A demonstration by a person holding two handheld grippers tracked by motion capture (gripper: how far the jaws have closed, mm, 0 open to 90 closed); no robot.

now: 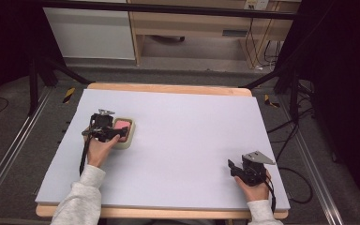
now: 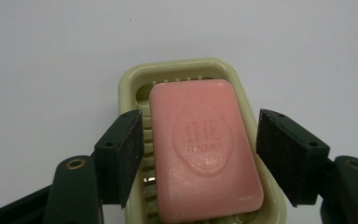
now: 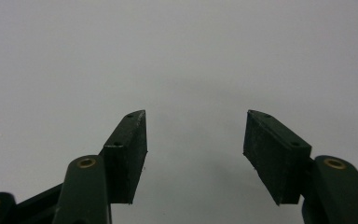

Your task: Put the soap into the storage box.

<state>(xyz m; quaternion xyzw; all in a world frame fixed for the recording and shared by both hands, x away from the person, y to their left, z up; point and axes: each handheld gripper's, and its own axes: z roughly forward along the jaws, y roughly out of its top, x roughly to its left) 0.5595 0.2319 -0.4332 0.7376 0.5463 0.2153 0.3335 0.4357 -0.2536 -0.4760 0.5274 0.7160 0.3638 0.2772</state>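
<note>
Item: pink rectangular bar of soap (image 2: 204, 151) with an oval stamped mark on its face, lying flat in a pale yellow-green plastic soap dish (image 2: 131, 79) with a ribbed floor. Location: left half of the pale grey worktop (image 1: 192, 136), near its left edge and about midway between the near and far edges.

Left gripper (image 1: 116, 134): we are holding it over the dish with its jaws spread. In the left gripper view the two black pads (image 2: 129, 156) are standing either side of the bar, the left one just beside its long edge, the right one a little apart from the other. Neither pad is pressing the soap yet, so nothing is being grasped.

Right gripper (image 1: 233, 167): we are resting it near the right end of the worktop's near edge, well apart from the dish. Its jaws are parted, with bare grey surface between them.

Progress, as we are judging it: the approach is looking finished, since the bar is already sitting between the left pads. The pinch itself is not yet made, and the soap is lying fully seated in the dish. Left to do: closing on the long sides of the bar, then lifting it clear of the dish walls. We are expecting a smooth, possibly slippery bar, so a square, centred grip matters.
</note>
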